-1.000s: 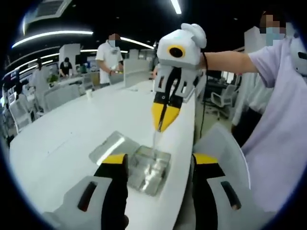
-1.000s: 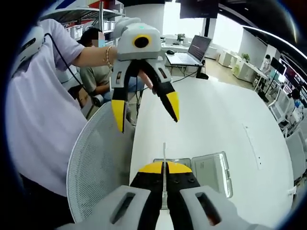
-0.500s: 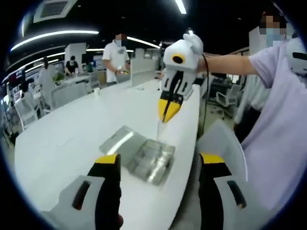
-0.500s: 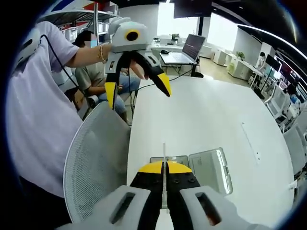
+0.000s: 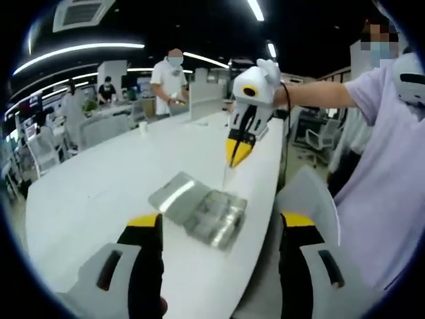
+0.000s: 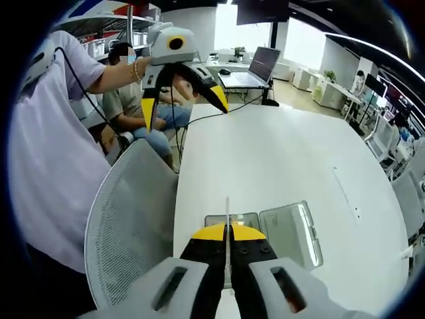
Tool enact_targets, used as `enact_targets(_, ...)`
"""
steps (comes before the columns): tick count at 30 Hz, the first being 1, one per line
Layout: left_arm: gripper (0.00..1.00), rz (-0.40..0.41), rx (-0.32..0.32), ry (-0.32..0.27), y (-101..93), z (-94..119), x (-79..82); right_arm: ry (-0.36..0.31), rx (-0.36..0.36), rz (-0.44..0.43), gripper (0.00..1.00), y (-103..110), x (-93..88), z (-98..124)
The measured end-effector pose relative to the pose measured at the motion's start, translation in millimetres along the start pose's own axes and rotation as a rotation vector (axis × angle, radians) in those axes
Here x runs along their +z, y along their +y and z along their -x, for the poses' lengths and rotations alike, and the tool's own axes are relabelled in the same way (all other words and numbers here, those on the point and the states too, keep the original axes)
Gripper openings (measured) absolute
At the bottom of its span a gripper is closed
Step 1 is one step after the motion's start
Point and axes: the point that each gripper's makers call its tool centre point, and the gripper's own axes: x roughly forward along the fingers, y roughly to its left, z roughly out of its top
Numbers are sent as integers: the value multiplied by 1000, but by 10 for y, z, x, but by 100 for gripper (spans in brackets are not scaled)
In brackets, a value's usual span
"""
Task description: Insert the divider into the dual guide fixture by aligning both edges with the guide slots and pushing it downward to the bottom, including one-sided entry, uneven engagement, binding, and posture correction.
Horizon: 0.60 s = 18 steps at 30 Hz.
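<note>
No text, label or number is legible anywhere.

Right gripper: white rounded housing, black jaws, yellow tips. Left gripper: same build. Person: lilac short-sleeved shirt, gold bracelet, black cable
</note>
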Motion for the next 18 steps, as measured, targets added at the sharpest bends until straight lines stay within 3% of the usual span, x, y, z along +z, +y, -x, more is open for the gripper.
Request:
enact_targets(10,70,-2,5,14,-15,60,-35,4,1,-8,0,-34,-151,-125)
enact_targets(18,70,3,25,66,39,167,-192,-2,-1,-27,0,-72,-248,-225)
